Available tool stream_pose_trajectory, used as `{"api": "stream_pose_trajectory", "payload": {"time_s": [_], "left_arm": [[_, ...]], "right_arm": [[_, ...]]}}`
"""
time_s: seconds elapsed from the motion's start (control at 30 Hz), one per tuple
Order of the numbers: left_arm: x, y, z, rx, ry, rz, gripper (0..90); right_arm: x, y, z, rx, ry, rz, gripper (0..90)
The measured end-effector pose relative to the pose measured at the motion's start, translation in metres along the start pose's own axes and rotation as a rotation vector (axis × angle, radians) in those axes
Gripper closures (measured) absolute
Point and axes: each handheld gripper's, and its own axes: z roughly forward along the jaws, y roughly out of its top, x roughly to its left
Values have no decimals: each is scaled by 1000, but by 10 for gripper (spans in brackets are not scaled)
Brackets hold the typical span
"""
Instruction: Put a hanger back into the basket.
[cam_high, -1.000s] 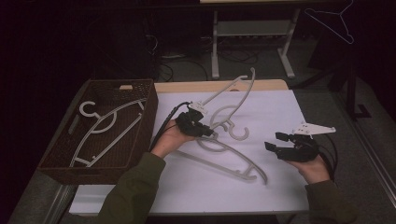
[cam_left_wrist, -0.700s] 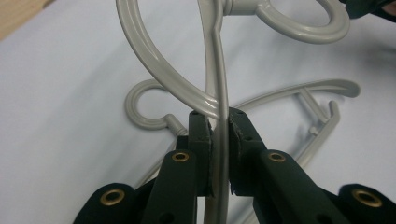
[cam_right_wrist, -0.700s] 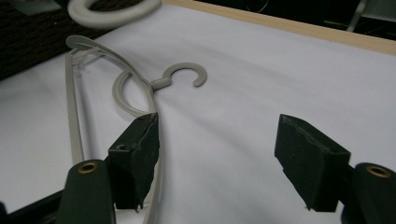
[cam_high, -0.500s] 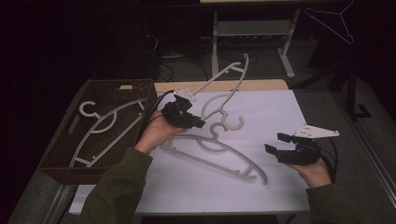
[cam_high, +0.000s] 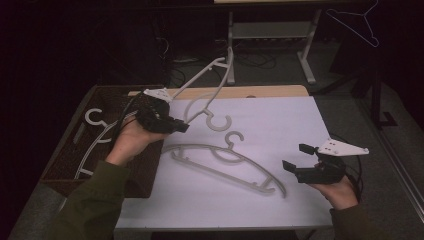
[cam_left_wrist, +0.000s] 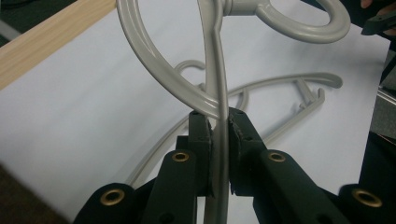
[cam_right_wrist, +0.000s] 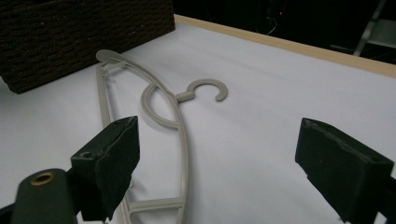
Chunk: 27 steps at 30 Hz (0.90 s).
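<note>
The lifted hanger (cam_high: 207, 82) hangs in the air, pinched by the left tool (cam_high: 175, 125), long side pointing up and away. The basket (cam_high: 65, 165) sits just left. The right tool (cam_high: 300, 162), jaws just spreading and empty, waits beside the flat hanger (cam_high: 225, 165) on the desk (cam_high: 280, 120).

Wood-edged table (cam_high: 260, 92), white sheet (cam_high: 280, 130) over it, grey hanger (cam_high: 227, 165) lying flat, woven basket (cam_high: 62, 172) at left edge

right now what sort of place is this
Probably a lab or workshop set up for recording, not a home: a white-covered wooden table in a dark room, cables on the floor behind it, a metal-legged bench, and grey plastic hangers as practice props.
</note>
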Motion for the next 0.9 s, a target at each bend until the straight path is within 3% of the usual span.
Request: {"api": "stream_pose_trajectory", "payload": {"time_s": [0.3, 0.57, 0.9], "left_arm": [[26, -37, -51, -7, 50, -59, 815], [47, -70, -79, -11, 70, -116, 814], [70, -104, -96, 10, 91, -163, 811]], "right_arm": [[3, 1, 5, 5, -6, -24, 138], [2, 1, 7, 15, -15, -20, 139], [1, 0, 11, 30, -27, -28, 140]]}}
